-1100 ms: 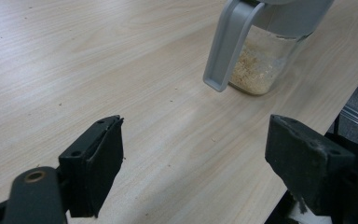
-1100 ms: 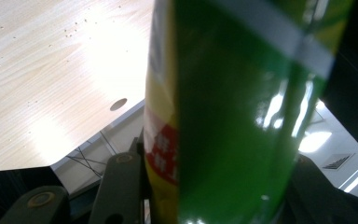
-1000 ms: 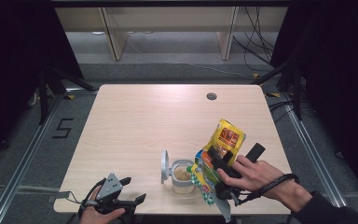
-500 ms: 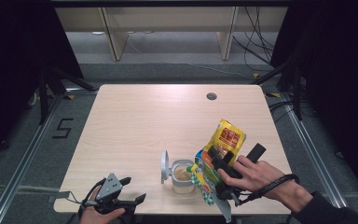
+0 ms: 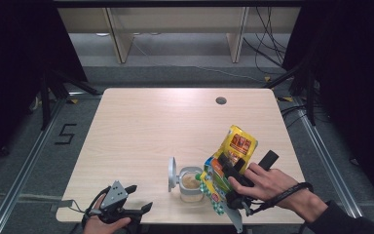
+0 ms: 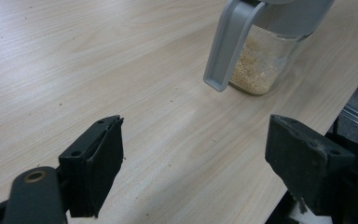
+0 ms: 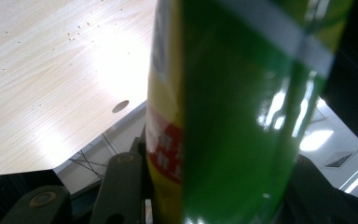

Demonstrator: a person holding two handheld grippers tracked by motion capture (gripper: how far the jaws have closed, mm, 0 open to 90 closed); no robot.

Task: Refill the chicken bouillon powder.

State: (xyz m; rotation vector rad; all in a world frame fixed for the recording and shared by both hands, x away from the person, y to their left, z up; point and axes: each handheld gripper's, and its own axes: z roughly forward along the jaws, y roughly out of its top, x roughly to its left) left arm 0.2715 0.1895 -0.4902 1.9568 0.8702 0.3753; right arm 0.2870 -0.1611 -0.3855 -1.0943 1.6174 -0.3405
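— Snack bag (image 5: 230, 163), where is it right now?

— Up off the worktop (image 5: 141, 126), near the front right part, tilted over the open jar (image 5: 191, 184). The bag is yellow at its upper end and green and orange lower down, and its lower end hangs just beside the jar's rim, on the jar's right side in the high view.

— What has hold of it?

— The right gripper (image 5: 229, 168). Its black jaws are partly closed and clamp the bag across its middle, with a hand (image 5: 268, 183) wrapped round the gripper body behind. In the right gripper view the bag (image 7: 233, 112) sits glossy and close between the jaws, with pale wood and a round cable hole beyond it.

— And the jar?

— Clear glass, standing upright on the worktop, with beige crumbly contents inside. Its grey hinged lid (image 5: 172, 173) is flipped open and stands up at the jar's left. The left gripper view shows the same jar (image 6: 261, 60) with a grey clasp hanging down its side.

— What about the other hand?

— The left gripper (image 5: 139, 200) sits low at the front left corner of the worktop, well apart from the jar. Its jaws are spread wide with only bare wood between them, gripping nothing.

— Anything spilled?

— A few small crumbs lie scattered on the wood.
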